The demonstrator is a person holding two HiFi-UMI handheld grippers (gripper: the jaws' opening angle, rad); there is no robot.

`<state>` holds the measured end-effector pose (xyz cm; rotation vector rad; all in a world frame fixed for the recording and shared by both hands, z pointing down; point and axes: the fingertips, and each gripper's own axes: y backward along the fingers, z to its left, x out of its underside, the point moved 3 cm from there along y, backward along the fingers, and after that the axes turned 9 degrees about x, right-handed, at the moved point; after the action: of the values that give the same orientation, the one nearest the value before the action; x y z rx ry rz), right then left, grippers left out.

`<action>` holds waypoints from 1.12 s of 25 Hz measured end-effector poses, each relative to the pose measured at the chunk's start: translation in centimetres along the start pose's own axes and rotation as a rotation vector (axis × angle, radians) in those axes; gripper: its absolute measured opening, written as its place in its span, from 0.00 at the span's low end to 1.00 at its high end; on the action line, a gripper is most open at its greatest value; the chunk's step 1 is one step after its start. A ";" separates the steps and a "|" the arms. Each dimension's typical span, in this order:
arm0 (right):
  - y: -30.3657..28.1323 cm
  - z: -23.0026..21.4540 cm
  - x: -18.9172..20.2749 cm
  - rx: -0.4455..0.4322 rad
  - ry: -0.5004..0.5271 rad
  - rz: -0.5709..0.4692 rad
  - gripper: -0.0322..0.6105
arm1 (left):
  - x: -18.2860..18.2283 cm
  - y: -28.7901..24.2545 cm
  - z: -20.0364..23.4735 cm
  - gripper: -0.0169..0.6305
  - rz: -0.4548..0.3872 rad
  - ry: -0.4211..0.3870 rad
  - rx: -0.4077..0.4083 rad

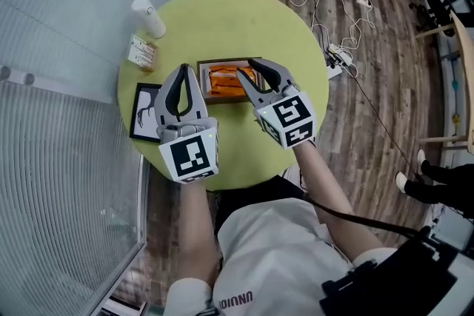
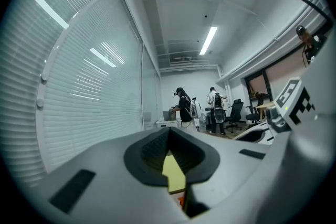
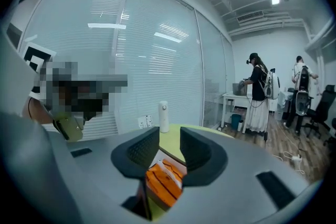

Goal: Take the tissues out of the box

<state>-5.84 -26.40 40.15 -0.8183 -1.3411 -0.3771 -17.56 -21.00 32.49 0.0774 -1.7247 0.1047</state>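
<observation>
A brown box (image 1: 201,78) stands in the middle of the round yellow-green table (image 1: 222,18), with orange tissue packs (image 1: 222,80) lying inside. My right gripper (image 1: 261,72) hovers over the box's right end, open, with nothing between its jaws. In the right gripper view an orange pack (image 3: 164,181) shows just below and beyond the gap of the right gripper (image 3: 169,141). My left gripper (image 1: 183,70) is just left of the box above the table, its tips meeting, shut and empty. The left gripper view shows the left gripper (image 2: 169,136) with only a sliver of orange pack (image 2: 181,201) low down.
A white bottle (image 1: 148,17), a small packet (image 1: 142,52) and a black-framed picture (image 1: 146,112) lie on the table's left side. A glass wall with blinds runs along the left. Cables and a power strip (image 1: 337,59) lie on the wooden floor to the right. People stand far off.
</observation>
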 end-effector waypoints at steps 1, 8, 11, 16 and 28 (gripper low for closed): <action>-0.3 0.0 0.2 -0.001 0.007 0.008 0.24 | 0.0 -0.2 0.1 0.05 -0.007 0.004 0.006; -2.2 -0.1 1.3 -0.017 0.036 0.076 0.26 | 0.0 -2.1 0.9 0.05 -0.037 0.075 0.032; -3.0 0.0 2.2 -0.028 0.049 0.106 0.26 | 0.7 -2.6 1.2 0.05 -0.030 0.077 0.050; -3.8 -0.1 3.1 -0.042 0.075 0.145 0.27 | 1.2 -3.5 1.2 0.05 -0.023 0.087 0.073; -5.2 0.3 4.9 -0.100 0.152 0.238 0.31 | 2.2 -4.8 1.6 0.05 -0.003 0.103 0.116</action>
<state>-8.45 -28.70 46.42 -1.0014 -1.0768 -0.3141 -18.92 -25.94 34.56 0.1577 -1.6145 0.2033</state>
